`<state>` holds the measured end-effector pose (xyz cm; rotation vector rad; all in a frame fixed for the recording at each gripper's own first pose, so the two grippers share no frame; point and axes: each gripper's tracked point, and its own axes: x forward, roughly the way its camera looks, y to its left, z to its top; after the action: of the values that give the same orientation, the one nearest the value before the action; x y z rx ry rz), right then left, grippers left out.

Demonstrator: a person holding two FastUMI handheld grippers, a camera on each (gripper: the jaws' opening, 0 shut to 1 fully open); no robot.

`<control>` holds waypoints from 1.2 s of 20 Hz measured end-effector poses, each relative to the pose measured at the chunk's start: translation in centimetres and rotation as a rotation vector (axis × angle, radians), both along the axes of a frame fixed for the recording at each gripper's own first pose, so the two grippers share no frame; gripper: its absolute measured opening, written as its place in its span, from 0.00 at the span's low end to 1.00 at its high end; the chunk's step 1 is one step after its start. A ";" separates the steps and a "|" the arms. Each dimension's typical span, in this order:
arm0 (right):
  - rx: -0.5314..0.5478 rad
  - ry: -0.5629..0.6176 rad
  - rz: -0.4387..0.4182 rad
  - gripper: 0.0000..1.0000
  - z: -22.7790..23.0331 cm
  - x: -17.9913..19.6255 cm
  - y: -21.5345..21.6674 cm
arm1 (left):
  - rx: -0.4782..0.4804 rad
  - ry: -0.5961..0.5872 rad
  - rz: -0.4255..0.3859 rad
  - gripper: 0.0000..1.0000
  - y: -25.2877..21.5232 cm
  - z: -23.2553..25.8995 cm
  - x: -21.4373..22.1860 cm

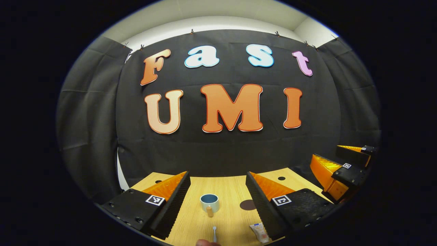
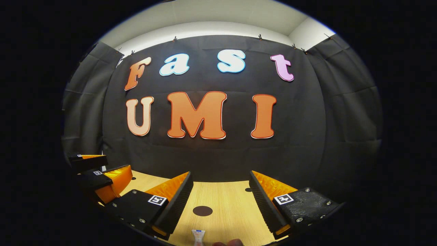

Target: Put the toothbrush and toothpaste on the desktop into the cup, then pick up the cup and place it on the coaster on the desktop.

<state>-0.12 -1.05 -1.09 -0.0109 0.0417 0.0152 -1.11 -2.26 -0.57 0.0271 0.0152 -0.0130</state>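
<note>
Both grippers, left (image 1: 218, 201) and right (image 2: 221, 205), hover with fingers spread wide, empty. Ahead of the left lie cup (image 1: 209, 202), thin rigid toothbrush (image 1: 214, 233) and soft toothpaste (image 1: 259, 232); grasp each mid-length, probably light.

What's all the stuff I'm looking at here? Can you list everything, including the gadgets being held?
Table: one, light wood, under everything.
Cup: one, blue inside with a pale wall and a wooden handle, upright mid-table, between the left fingers in the left gripper view.
Toothbrush: one, white, lying nearer than the cup.
Toothpaste: one, white tube, lying right of the toothbrush.
Coaster: one, dark brown, round, flat, right of the cup.
Booth wall: black cloth, behind the table.
Fingertip: one, at the left gripper view's bottom edge.
Left hand-held gripper: one, orange and black, open, empty.
Right hand-held gripper: one, orange and black, open, empty.
</note>
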 end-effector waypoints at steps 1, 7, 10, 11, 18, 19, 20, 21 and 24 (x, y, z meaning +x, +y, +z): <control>0.001 0.006 0.001 0.98 -0.1 0.0 0.1 | -0.003 0.011 -0.004 0.98 -0.1 -0.3 0.0; 0.009 0.075 0.030 0.98 -2.6 0.0 0.5 | -0.005 0.078 -0.003 0.98 -0.3 -2.8 0.3; 0.024 0.167 0.056 0.98 -5.7 -0.4 0.9 | -0.014 0.174 -0.005 0.98 -0.4 -6.6 0.3; 0.020 0.196 0.062 0.99 -6.9 -0.6 1.0 | -0.016 0.219 0.000 0.98 -0.2 -8.3 0.2; -0.027 0.429 0.108 0.99 -15.7 -2.5 1.6 | 0.003 0.547 -0.012 0.98 -0.4 -20.8 -2.0; -0.027 0.458 0.113 0.99 -16.7 -2.9 1.7 | 0.008 0.590 -0.022 0.98 -0.5 -22.2 -2.5; -0.027 0.481 0.114 0.99 -17.5 -3.1 1.8 | 0.011 0.622 -0.027 0.99 -0.5 -23.6 -2.9; -0.032 0.500 0.114 0.99 -18.3 -3.4 1.8 | 0.015 0.649 -0.032 0.99 -0.5 -24.6 -3.0; -0.045 0.540 0.119 0.99 -20.0 -4.0 2.0 | -0.002 0.723 -0.016 0.98 0.6 -27.5 -3.3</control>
<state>-4.11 0.90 -21.07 -0.0543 0.5813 0.1357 -4.44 -1.68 -28.11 0.0193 0.7379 -0.0379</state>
